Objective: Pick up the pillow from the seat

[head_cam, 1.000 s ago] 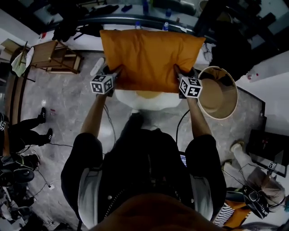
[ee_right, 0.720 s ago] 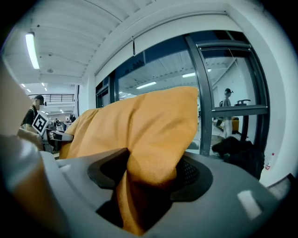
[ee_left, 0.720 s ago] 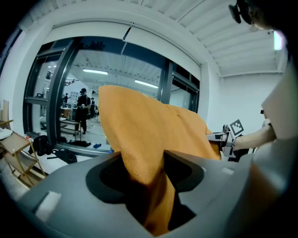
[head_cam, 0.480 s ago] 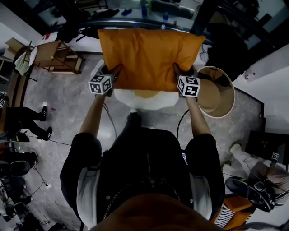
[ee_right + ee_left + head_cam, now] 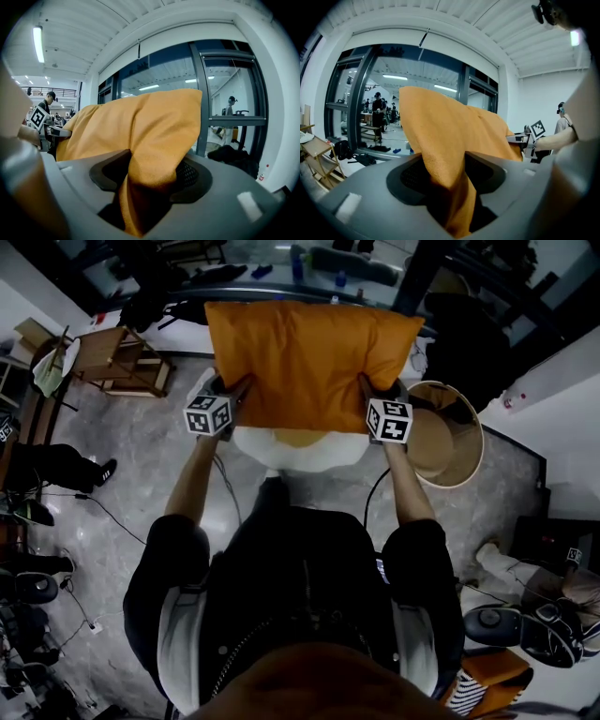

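An orange pillow [image 5: 309, 357] hangs in the air above a white round seat [image 5: 300, 448], held at its two near corners. My left gripper [image 5: 236, 395] is shut on the left corner; in the left gripper view the fabric [image 5: 450, 136] is bunched and pinched between the jaws [image 5: 447, 187]. My right gripper [image 5: 367, 390] grips the right corner, and its jaws are closing further on the folded cloth [image 5: 140, 126] wedged between them [image 5: 145, 187]. The far half of the pillow stands up toward the window wall.
A round tan tub [image 5: 445, 437] stands right of the seat. A wooden rack [image 5: 117, 357] sits at the left. A dark window frame [image 5: 281, 292] runs behind the pillow. Cables [image 5: 103, 512] trail on the marble floor, and people's legs show at the left and lower right.
The pillow and both grippers have shifted slightly away from me, still held at both corners. A person's feet at the left have moved along the floor.
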